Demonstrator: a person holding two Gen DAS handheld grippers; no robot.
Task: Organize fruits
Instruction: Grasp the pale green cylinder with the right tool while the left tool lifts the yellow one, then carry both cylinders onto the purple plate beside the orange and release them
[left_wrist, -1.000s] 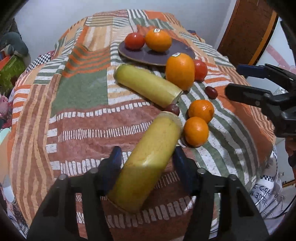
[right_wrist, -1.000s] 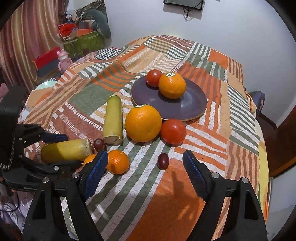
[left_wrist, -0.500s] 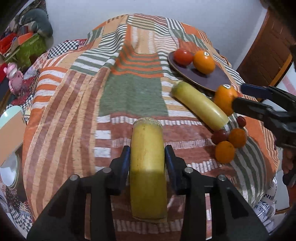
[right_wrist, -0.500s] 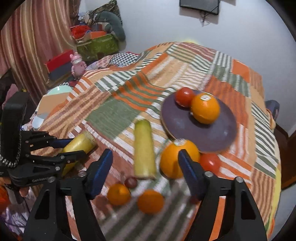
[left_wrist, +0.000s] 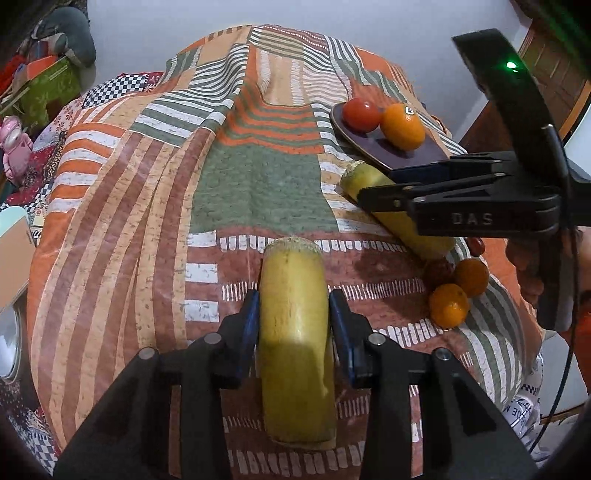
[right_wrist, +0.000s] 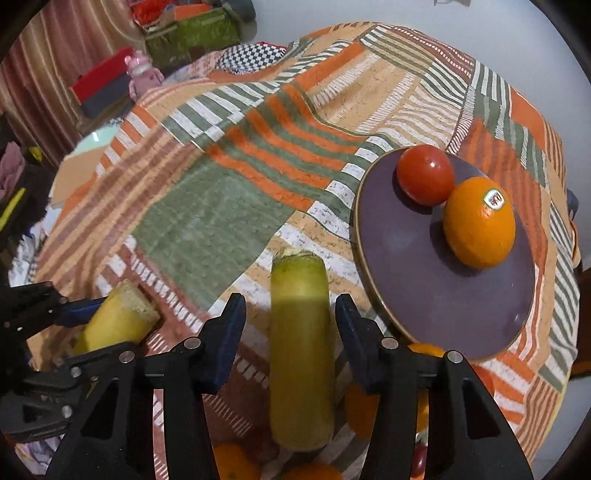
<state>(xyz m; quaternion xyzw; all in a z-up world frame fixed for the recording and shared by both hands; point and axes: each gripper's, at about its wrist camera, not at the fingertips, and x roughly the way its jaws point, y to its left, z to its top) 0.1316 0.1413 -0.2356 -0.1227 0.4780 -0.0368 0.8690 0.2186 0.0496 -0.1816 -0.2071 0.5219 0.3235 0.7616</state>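
My left gripper (left_wrist: 293, 314) is shut on a yellow cucumber-like fruit (left_wrist: 295, 332) that lies along the fingers over the striped cloth. It also shows at the left of the right wrist view (right_wrist: 114, 321). My right gripper (right_wrist: 290, 321) is open, its fingers on either side of a second yellow-green fruit (right_wrist: 301, 350) without touching it. This fruit shows partly hidden behind the right gripper in the left wrist view (left_wrist: 402, 218). A dark purple plate (right_wrist: 417, 258) holds a tomato (right_wrist: 424, 173) and a stickered orange (right_wrist: 478, 221).
Two small oranges (left_wrist: 458, 291) and a dark red fruit (left_wrist: 476, 245) lie right of the held fruit. More oranges (right_wrist: 354, 406) sit under the right gripper. The patchwork cloth (left_wrist: 258, 177) covers the round table. Boxes and a pink toy (right_wrist: 142, 72) stand beyond the far left edge.
The left gripper closed on its yellow fruit and turned it straight. The right gripper moved left and down from the big orange to straddle the second yellow-green fruit.
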